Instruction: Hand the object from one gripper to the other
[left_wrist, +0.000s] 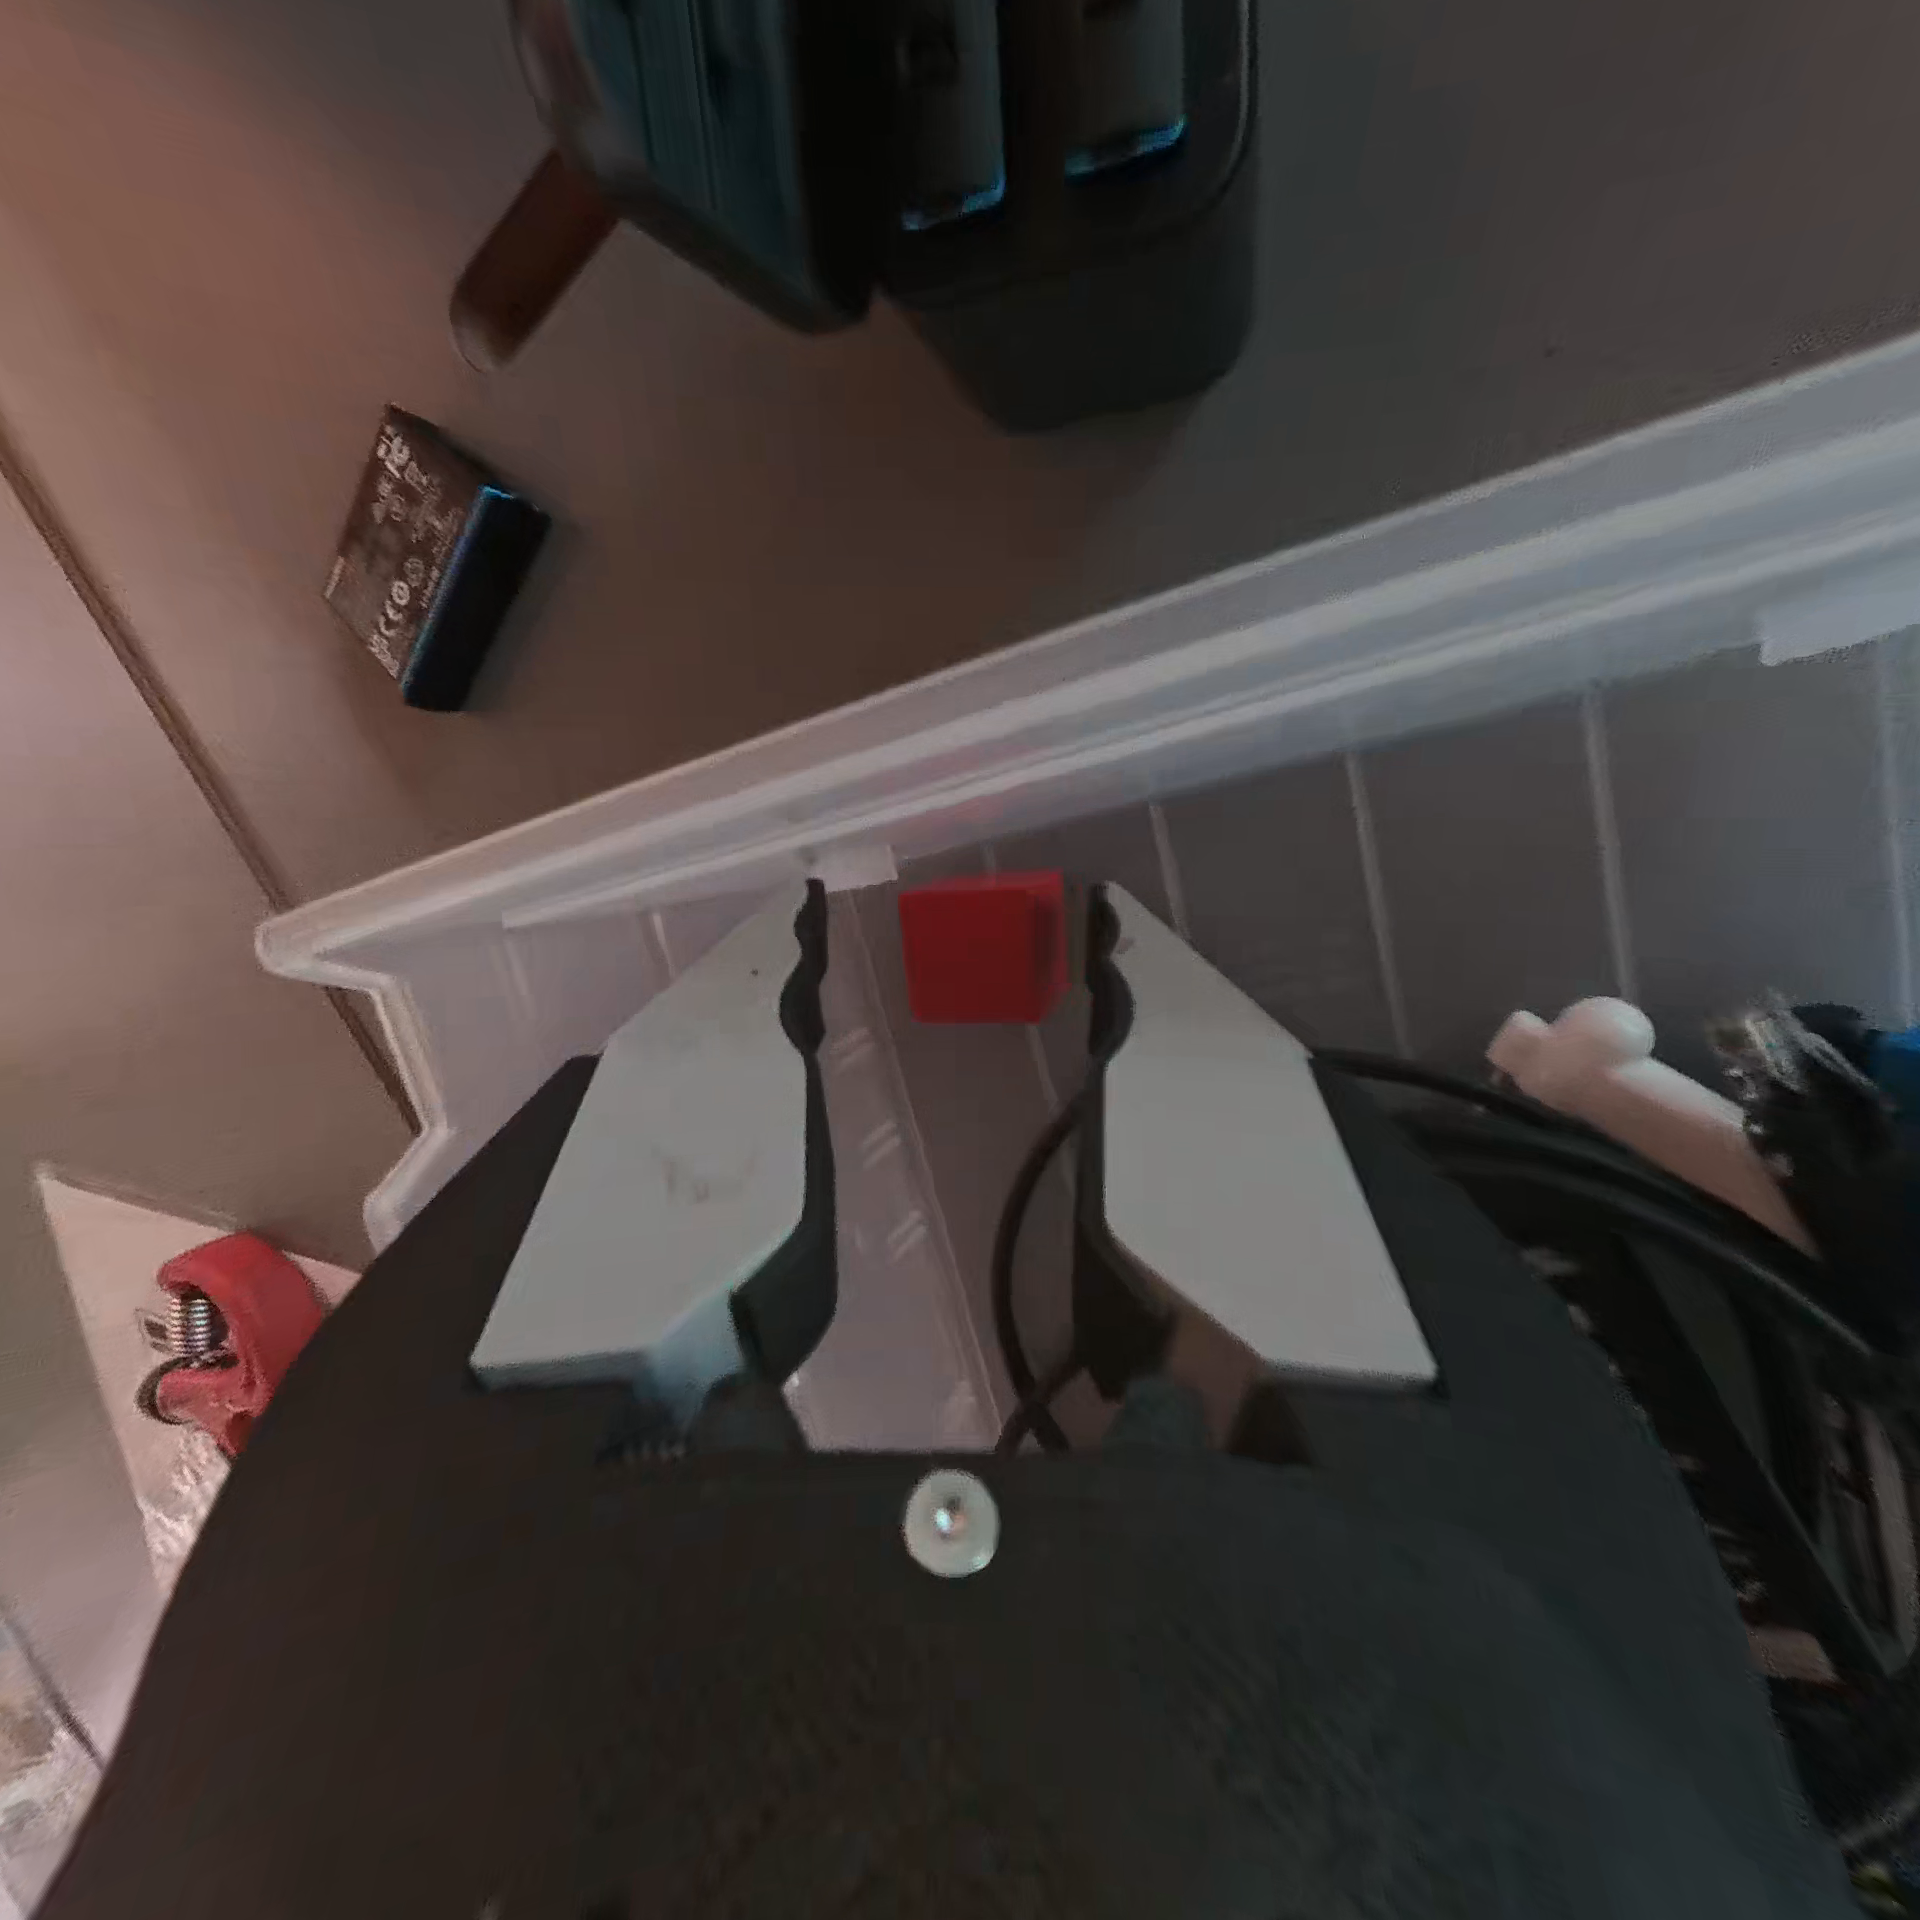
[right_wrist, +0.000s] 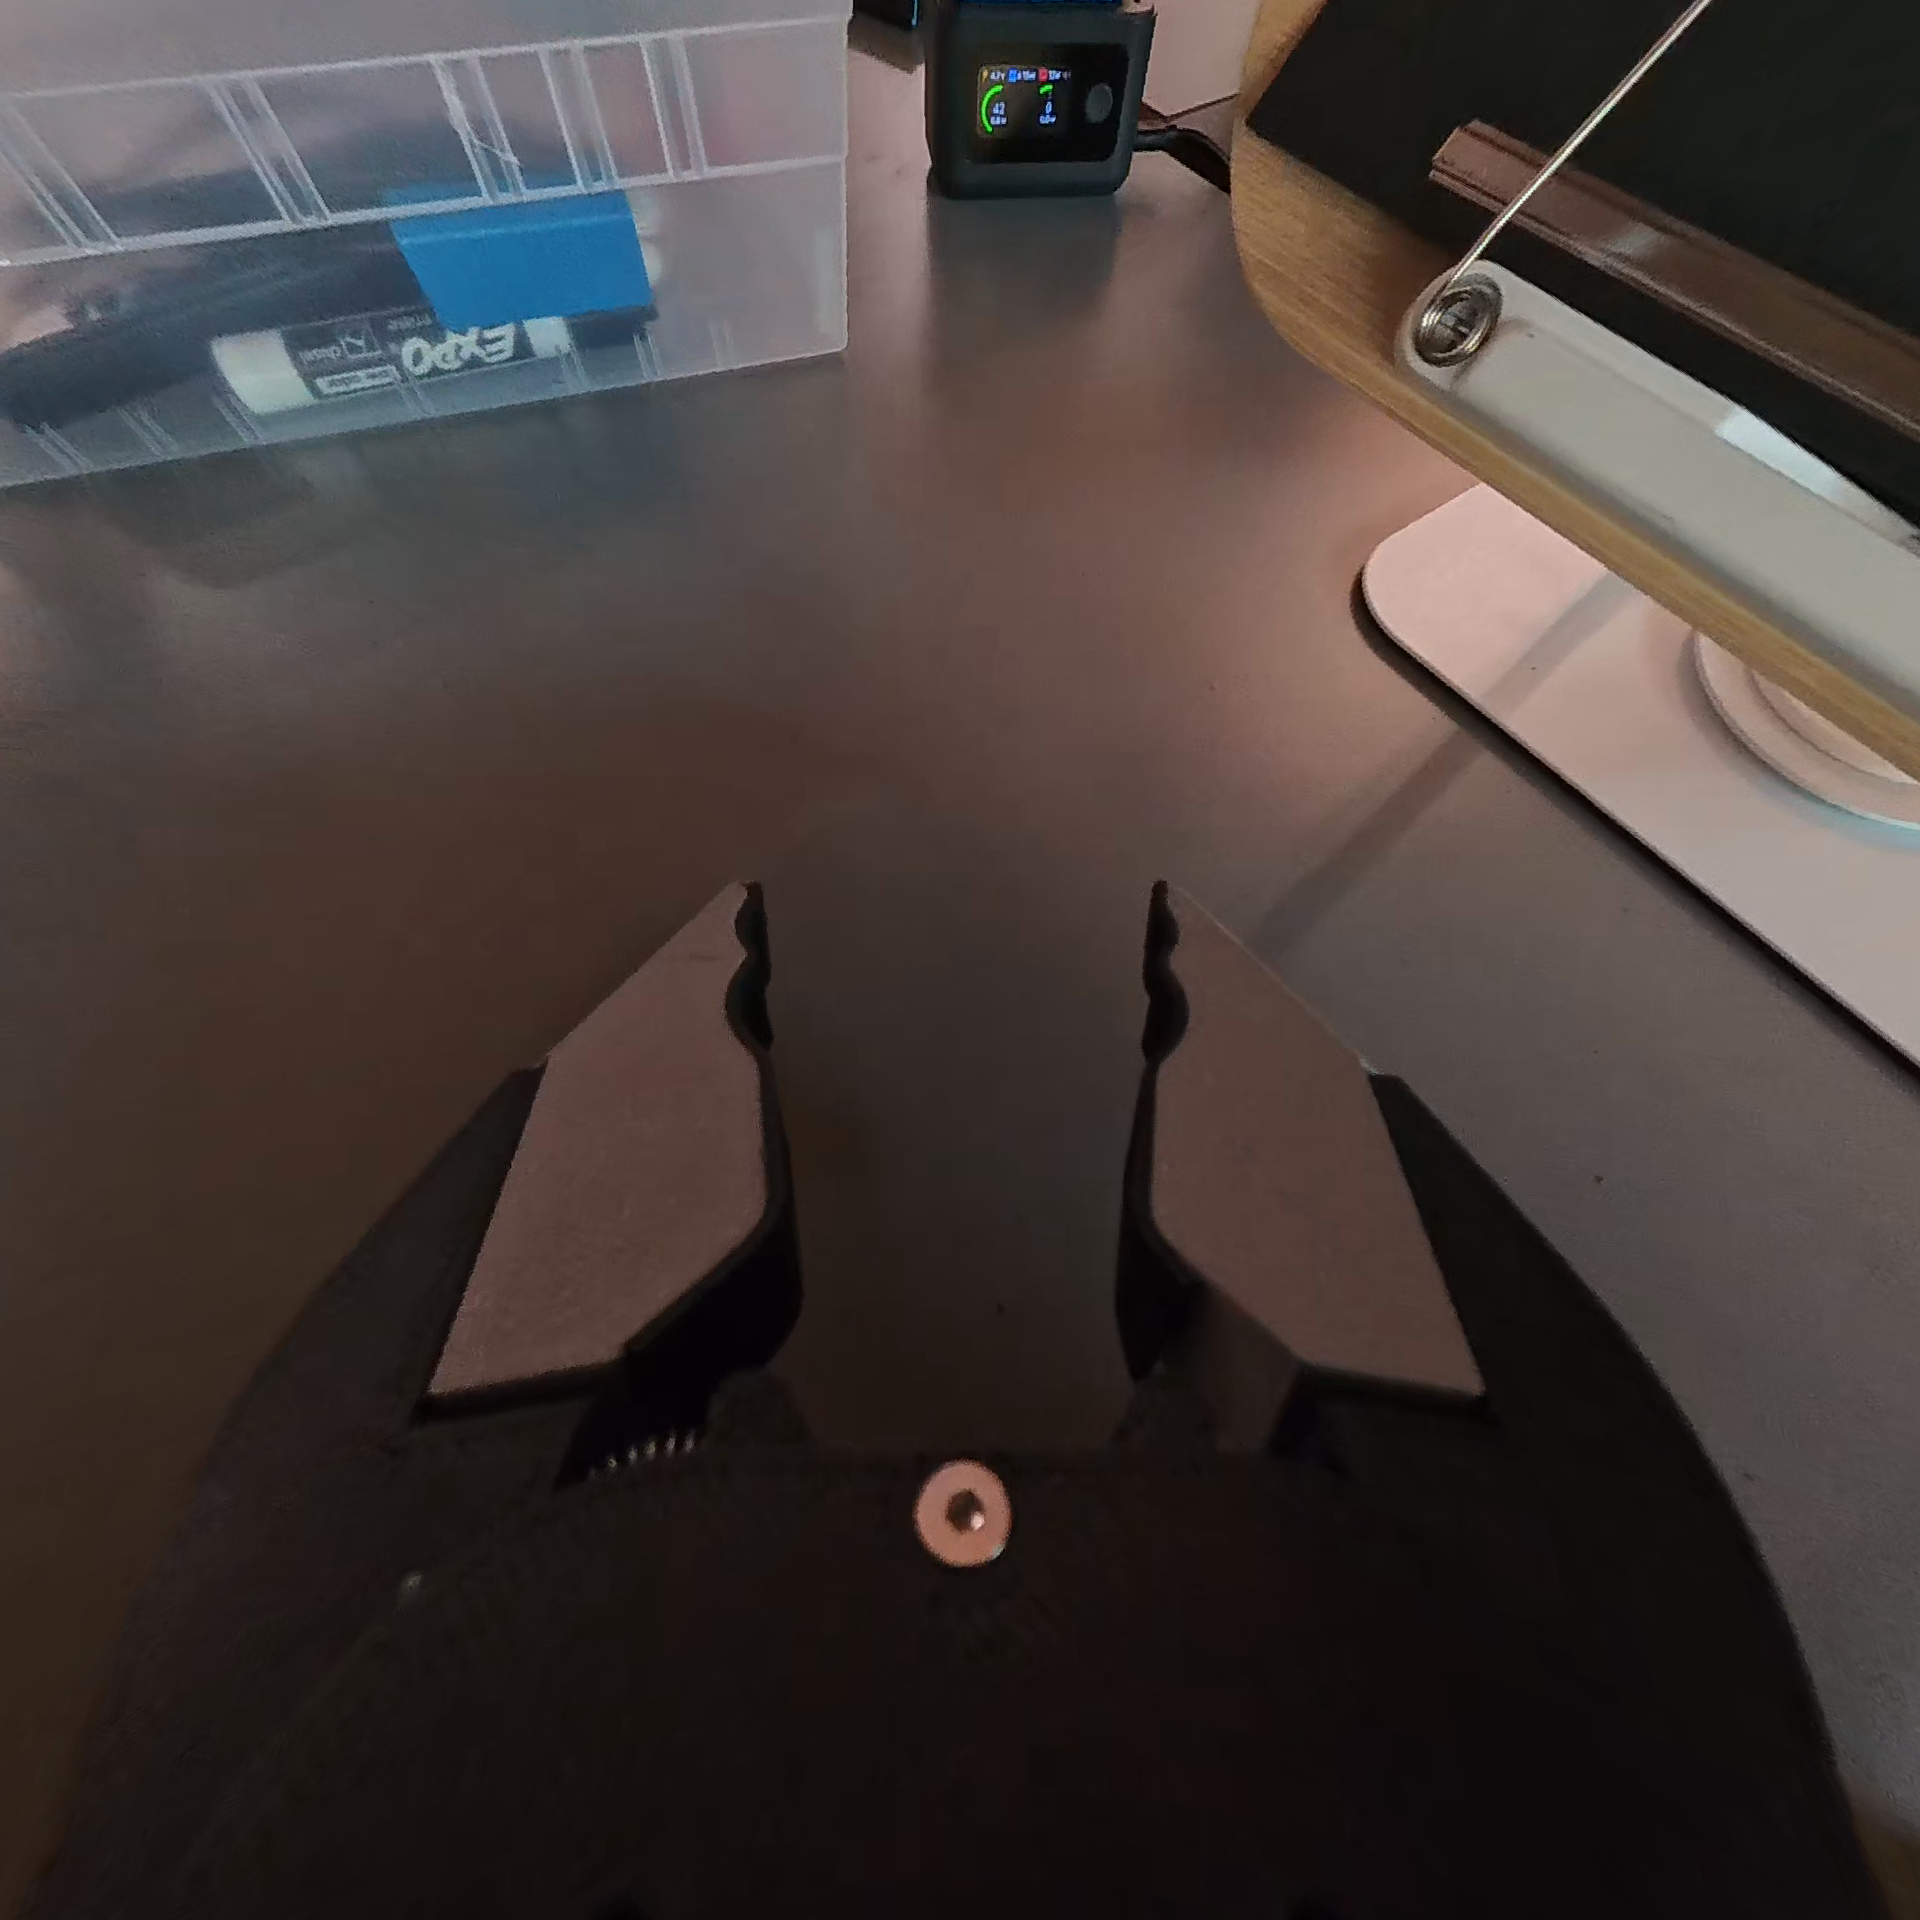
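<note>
Where tools gape, smooth red cube (left_wrist: 977, 943).

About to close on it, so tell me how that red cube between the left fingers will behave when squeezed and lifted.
The red cube looks solid and stiff, so it probably won't deform. Its flat faces suggest it won't roll, though it could twist if pinched off-centre; it sits nearer one finger of the left hand-held gripper. It seems small and likely light. Its smooth-looking surface may be slightly slippery.
</note>
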